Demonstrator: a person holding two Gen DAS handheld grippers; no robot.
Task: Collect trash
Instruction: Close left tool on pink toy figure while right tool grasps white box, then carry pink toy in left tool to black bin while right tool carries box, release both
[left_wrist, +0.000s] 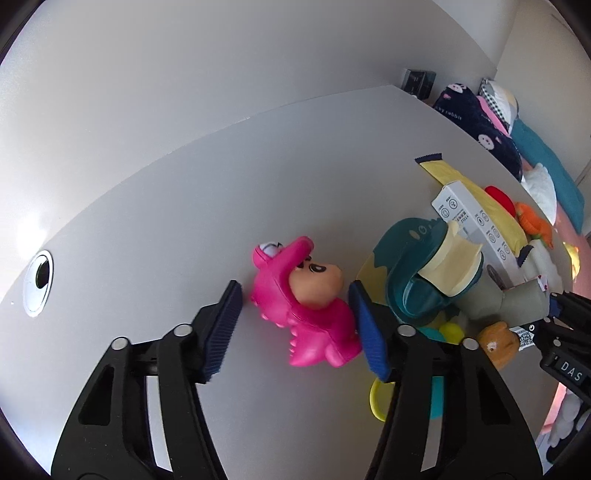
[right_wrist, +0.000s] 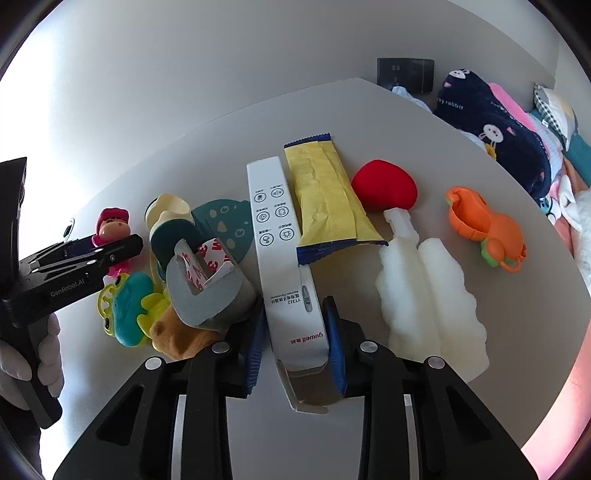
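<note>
A pink dinosaur toy (left_wrist: 314, 317) lies on the white table (left_wrist: 166, 192). My left gripper (left_wrist: 295, 288) is shut on it, a blue pad on each flank. The right wrist view shows this gripper (right_wrist: 110, 251) at the far left, over the same toy (right_wrist: 112, 225). My right gripper (right_wrist: 293, 308) is shut on the near end of a long white thermometer box (right_wrist: 280, 236) with an open flap. A yellow snack wrapper (right_wrist: 325, 195) lies against the box's right side. White foam pieces (right_wrist: 428, 295) lie to the right of the gripper.
Left of the box are a grey foam corner with red-printed tape (right_wrist: 207, 291), a teal holder (right_wrist: 173, 236), a frog teether (right_wrist: 129, 306) and a brown plush (right_wrist: 177, 336). To its right are a red foam piece (right_wrist: 384, 192) and an orange toy (right_wrist: 484, 225). Bedding (right_wrist: 498, 122) borders the table's right edge.
</note>
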